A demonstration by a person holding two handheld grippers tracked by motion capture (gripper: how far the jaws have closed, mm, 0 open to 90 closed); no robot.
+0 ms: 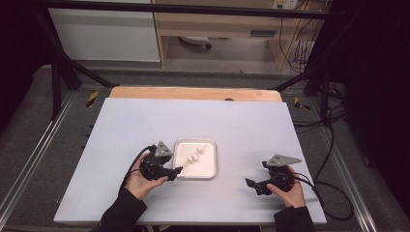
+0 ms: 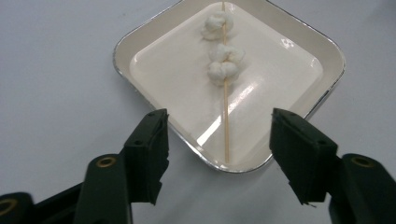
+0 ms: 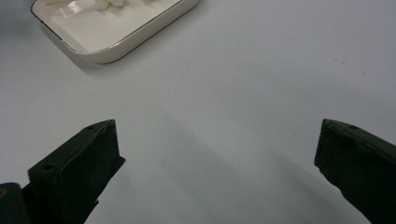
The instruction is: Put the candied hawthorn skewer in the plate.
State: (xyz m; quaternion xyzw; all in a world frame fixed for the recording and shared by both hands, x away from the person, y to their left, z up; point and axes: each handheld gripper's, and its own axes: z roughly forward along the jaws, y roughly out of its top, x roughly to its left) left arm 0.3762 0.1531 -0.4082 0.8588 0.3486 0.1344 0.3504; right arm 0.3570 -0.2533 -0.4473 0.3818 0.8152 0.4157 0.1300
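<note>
A wooden skewer threaded with three white lumps, perhaps marshmallows, lies inside the square white tray near the middle of the white table. The left gripper sits at the tray's near-left corner, jaws parted and gripping nothing, the skewer's bare end just beyond them. The right gripper rests well apart to the right, jaws spread wide over bare tabletop.

White worktop sits over a wooden board at the far edge. Behind it, a shelf unit, with cables dangling at right.
</note>
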